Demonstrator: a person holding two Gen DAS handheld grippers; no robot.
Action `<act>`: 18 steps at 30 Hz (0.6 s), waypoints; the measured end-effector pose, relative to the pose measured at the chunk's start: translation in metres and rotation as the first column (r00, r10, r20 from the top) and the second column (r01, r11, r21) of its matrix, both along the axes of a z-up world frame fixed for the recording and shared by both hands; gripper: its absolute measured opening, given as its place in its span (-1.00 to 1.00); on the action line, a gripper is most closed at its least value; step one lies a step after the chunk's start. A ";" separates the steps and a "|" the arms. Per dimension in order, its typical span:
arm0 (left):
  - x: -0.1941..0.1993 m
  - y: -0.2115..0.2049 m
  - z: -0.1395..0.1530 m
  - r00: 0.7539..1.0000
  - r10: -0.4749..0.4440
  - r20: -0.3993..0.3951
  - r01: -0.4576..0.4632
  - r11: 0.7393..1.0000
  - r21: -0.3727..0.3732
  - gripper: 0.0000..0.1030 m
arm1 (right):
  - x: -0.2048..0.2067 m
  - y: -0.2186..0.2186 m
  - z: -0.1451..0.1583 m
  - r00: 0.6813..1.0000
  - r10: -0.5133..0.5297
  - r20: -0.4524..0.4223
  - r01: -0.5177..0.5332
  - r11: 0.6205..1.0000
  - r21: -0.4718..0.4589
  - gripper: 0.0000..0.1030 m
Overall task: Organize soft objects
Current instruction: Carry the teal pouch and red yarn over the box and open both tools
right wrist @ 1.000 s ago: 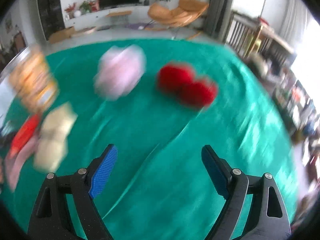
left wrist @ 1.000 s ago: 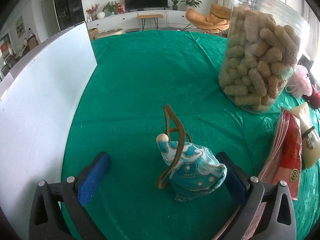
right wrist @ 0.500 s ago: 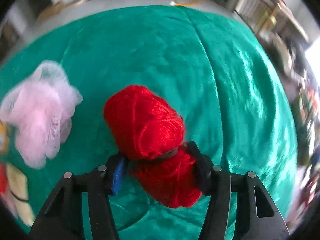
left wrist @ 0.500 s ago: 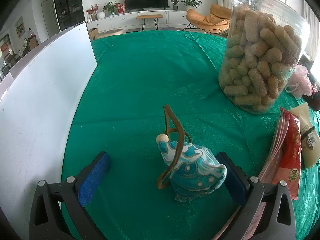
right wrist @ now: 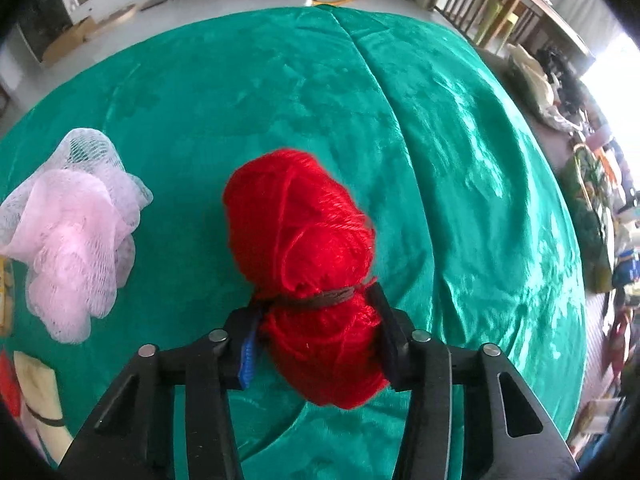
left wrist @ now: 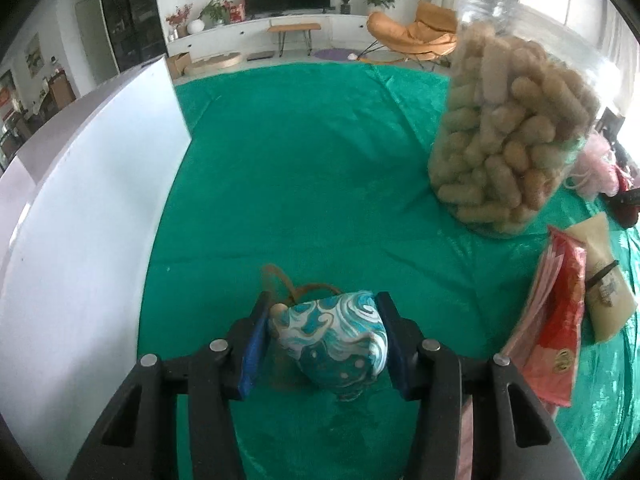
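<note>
In the left wrist view a blue and white patterned pouch (left wrist: 332, 340) with a brown strap sits between the fingers of my left gripper (left wrist: 324, 340). Its jaws are closing and both blue pads press the pouch's sides on the green cloth. In the right wrist view a red skein of yarn (right wrist: 304, 256), tied round the middle with a dark band, lies between the fingers of my right gripper (right wrist: 316, 340). Those jaws are closing too and squeeze the skein just below the band. A pink mesh bath puff (right wrist: 76, 236) lies to the skein's left.
A white board (left wrist: 80, 208) stands along the left of the green-covered table (left wrist: 304, 184). A clear jar of tan puffed snacks (left wrist: 516, 136) stands at the right, with a red packet (left wrist: 556, 320) and a beige pack (left wrist: 600, 276) near it. The pink puff (left wrist: 596, 168) shows behind the jar.
The left gripper closed from wide open onto the pouch, tipping it and its strap. The right gripper swept over to the red yarn, dropped around it and tightened on it.
</note>
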State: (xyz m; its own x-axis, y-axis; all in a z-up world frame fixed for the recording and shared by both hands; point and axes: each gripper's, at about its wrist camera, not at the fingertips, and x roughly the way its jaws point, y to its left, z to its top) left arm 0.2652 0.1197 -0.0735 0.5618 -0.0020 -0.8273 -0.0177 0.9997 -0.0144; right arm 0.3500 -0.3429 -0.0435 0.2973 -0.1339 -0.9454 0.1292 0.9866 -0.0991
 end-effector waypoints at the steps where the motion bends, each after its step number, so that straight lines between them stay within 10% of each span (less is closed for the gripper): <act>1: -0.001 -0.001 0.001 1.000 0.000 0.000 0.000 1.000 -0.003 -0.04 | -0.005 0.002 0.000 1.000 -0.013 0.003 0.013 1.000 0.012 -0.09; 18: 0.031 -0.006 0.092 0.998 0.024 0.059 -0.022 0.999 -0.046 -0.04 | -0.025 0.013 0.099 0.996 -0.040 0.079 0.027 0.986 0.165 -0.09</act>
